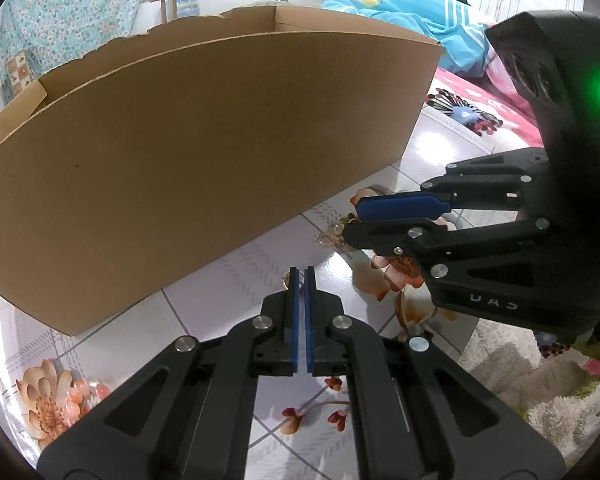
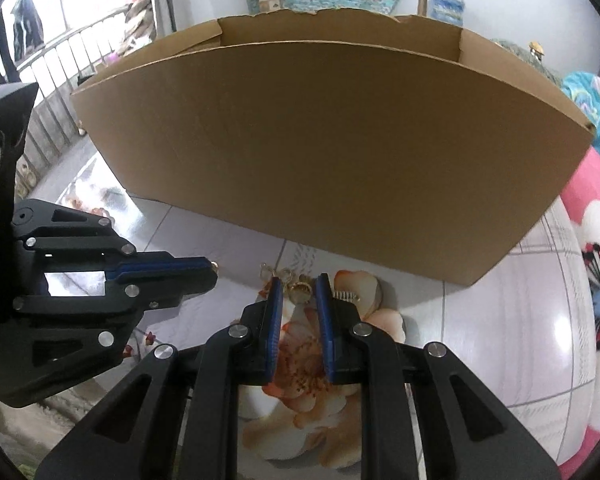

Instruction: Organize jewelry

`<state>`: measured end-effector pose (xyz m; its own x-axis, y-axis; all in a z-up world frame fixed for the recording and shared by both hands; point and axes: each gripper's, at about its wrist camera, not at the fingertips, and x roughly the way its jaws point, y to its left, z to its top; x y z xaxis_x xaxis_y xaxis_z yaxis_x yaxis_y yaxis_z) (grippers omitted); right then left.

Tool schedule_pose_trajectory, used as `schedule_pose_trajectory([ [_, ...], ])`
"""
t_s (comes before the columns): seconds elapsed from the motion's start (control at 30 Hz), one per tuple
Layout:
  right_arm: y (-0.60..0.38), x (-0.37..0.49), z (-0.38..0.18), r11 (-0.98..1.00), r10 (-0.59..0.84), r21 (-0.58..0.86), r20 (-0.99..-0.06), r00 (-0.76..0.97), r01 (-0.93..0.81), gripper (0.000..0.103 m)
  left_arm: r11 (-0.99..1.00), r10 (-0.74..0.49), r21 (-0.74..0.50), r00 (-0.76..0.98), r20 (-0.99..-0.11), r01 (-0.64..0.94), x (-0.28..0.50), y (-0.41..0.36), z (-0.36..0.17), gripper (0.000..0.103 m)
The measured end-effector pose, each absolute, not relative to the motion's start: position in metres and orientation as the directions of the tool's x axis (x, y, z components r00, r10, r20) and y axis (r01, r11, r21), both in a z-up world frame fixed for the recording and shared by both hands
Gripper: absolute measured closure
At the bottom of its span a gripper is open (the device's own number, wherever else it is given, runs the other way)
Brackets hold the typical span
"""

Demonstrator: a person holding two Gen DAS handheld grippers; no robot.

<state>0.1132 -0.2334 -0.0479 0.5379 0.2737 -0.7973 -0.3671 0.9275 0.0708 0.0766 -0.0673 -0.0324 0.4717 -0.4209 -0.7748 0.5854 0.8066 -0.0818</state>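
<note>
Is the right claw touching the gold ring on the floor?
Cannot tell. In the right wrist view the gold ring lies between the open fingers of the right claw, but any gap beside either pad is not plain there.

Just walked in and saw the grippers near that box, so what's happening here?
A person is sorting jewelry with two handheld grippers, in front of an open brown cardboard box on the flower-patterned tiled floor. The right gripper has its blue-padded jaws apart around a small pile of gold-coloured jewelry, not yet closed on it. The left gripper hangs nearby, jaws nearly together; whether it holds anything is unclear.
</note>
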Motion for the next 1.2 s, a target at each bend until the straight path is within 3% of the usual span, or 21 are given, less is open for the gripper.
schedule_pose_trajectory([
  [0.17,-0.231,0.112,-0.046,0.919,0.264,0.041,-0.805,0.532,-0.393,0.086,0.804,-0.42,-0.076,0.474,-0.774,0.589,0.076,-0.069,-0.033,0.101],
  [0.27,-0.215,0.113,-0.041,0.917,0.25,0.021,-0.81,0.531,-0.399,0.092,0.804,-0.422,-0.079,0.473,-0.773,0.589,0.075,-0.069,-0.033,0.101],
  [0.6,-0.228,0.102,-0.038,0.929,0.281,0.093,-0.806,0.521,-0.359,0.092,0.796,-0.437,-0.088,0.467,-0.768,0.599,0.071,-0.064,-0.029,0.101],
  [0.7,-0.234,0.097,-0.036,0.929,0.304,0.132,-0.802,0.514,-0.345,0.092,0.791,-0.439,-0.091,0.459,-0.772,0.605,0.068,-0.063,-0.027,0.094],
  [0.77,-0.241,0.095,-0.038,0.929,0.317,0.154,-0.799,0.511,-0.336,0.092,0.793,-0.433,-0.088,0.457,-0.777,0.603,0.066,-0.063,-0.027,0.08],
  [0.8,-0.243,0.094,-0.038,0.929,0.325,0.167,-0.796,0.511,-0.33,0.092,0.794,-0.429,-0.083,0.46,-0.778,0.602,0.066,-0.063,-0.027,0.078],
  [1.2,-0.249,0.092,-0.037,0.918,0.372,0.224,-0.773,0.513,-0.327,0.092,0.805,-0.341,0.021,0.491,-0.802,0.593,0.081,-0.079,-0.033,0.081],
])
